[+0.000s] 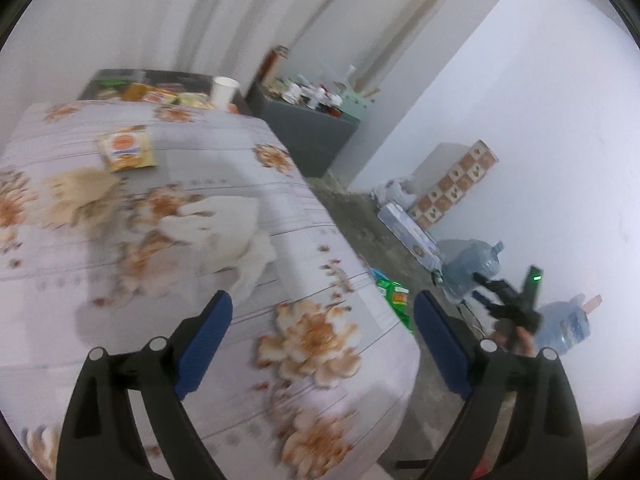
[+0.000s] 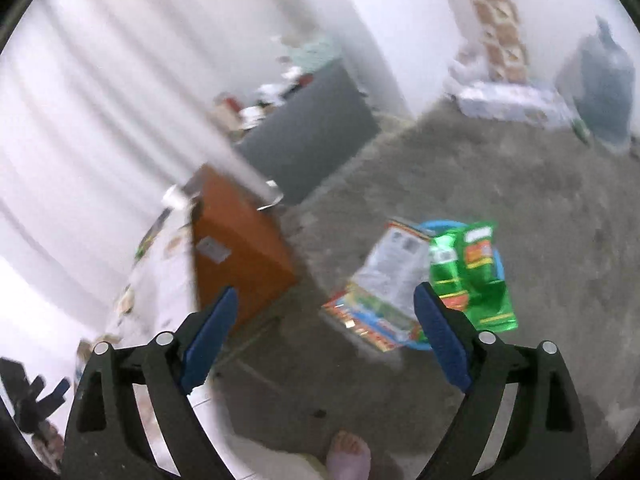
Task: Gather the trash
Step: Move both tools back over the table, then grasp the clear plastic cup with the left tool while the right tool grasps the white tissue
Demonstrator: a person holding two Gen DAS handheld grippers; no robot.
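A bed covered in a flowered sheet (image 1: 248, 184) fills the left and centre of the left wrist view. On it, a crumpled white tissue (image 1: 228, 228) lies at mid-frame, a brownish crumpled paper (image 1: 76, 196) to its left, and a small orange and yellow carton (image 1: 128, 148) above them toward the upper left. A white paper cup (image 1: 224, 90) stands on the dark table beyond the bed.

In the right wrist view, grey floor takes the right half; a blue basin (image 2: 448, 232) sits right of centre, holding a green wrapper (image 2: 472, 272) and a silvery flattened packet (image 2: 388, 276).

The left gripper (image 1: 322, 316) hangs over the bed's lower corner, its fingers spread wide with nothing between them. The right gripper (image 2: 324, 312) is over the floor at the lower centre, fingers likewise spread wide and empty.
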